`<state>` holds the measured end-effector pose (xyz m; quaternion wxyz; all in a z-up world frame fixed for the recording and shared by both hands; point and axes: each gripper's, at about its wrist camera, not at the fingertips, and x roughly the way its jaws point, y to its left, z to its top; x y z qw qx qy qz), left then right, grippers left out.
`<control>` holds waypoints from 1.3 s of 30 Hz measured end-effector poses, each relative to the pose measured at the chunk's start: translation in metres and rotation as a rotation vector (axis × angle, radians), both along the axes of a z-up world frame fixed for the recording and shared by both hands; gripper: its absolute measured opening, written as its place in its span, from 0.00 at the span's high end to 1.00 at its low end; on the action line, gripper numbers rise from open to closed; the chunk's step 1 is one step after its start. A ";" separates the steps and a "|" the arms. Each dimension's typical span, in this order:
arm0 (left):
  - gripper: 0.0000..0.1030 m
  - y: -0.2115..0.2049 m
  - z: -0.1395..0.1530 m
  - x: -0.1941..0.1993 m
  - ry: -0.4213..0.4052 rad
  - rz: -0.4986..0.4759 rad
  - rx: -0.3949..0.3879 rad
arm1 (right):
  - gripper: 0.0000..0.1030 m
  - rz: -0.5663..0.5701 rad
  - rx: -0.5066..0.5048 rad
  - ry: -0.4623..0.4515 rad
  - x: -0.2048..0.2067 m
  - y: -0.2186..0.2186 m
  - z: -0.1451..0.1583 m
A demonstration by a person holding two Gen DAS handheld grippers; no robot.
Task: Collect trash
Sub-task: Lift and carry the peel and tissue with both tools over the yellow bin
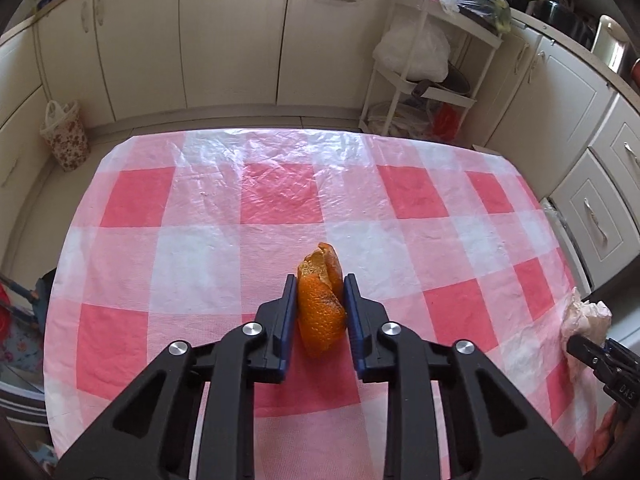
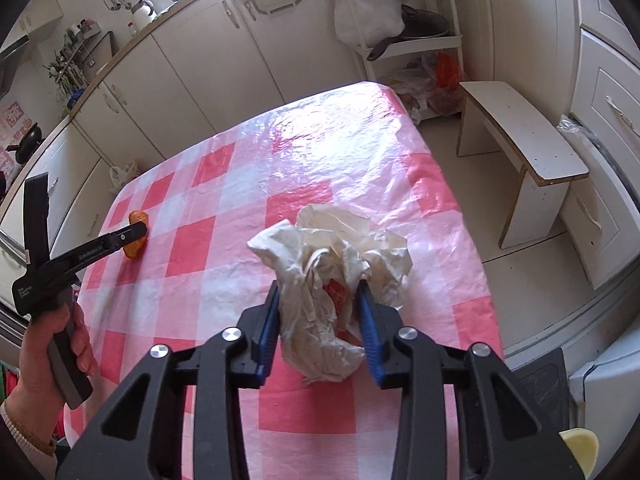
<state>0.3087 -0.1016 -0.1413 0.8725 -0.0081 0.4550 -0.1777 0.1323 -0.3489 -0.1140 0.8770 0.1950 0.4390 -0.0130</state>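
The left gripper's (image 1: 320,294) jaws pinched an orange peel (image 1: 322,308) toward the table's (image 1: 200,240) left edge; the right gripper's (image 2: 318,300) jaws squeezed a crumpled paper wrapper (image 2: 320,280) near the right edge. A glossy pink-and-white checked plastic cloth (image 2: 320,140) covered the table. Cream cabinets (image 1: 180,32), a white shelf rack (image 1: 424,60) and a bench (image 2: 520,140) stood around. The left gripper's lettering was too small to read.

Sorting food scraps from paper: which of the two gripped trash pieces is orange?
The orange peel, in the left gripper; the right gripper holds crumpled whitish paper.
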 end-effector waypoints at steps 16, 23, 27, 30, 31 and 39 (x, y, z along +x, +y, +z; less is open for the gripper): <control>0.82 0.030 0.097 -0.123 -0.151 -0.074 -0.315 | 0.72 0.152 0.203 -0.348 -0.056 0.035 0.075; 0.82 0.019 0.134 -0.217 -0.219 -0.176 -0.345 | 0.71 0.159 0.281 -0.478 -0.129 0.034 0.107; 0.82 -0.006 0.149 -0.264 -0.224 -0.253 -0.358 | 0.70 0.114 0.247 -0.488 -0.180 0.007 0.114; 0.82 -0.040 0.153 -0.296 -0.213 -0.331 -0.357 | 0.70 0.051 0.211 -0.462 -0.217 -0.021 0.107; 0.82 -0.054 0.153 -0.308 -0.207 -0.363 -0.355 | 0.69 0.028 0.201 -0.449 -0.228 -0.030 0.103; 0.82 -0.174 0.131 -0.374 -0.112 -0.579 -0.299 | 0.68 -0.192 0.126 -0.308 -0.307 -0.100 0.047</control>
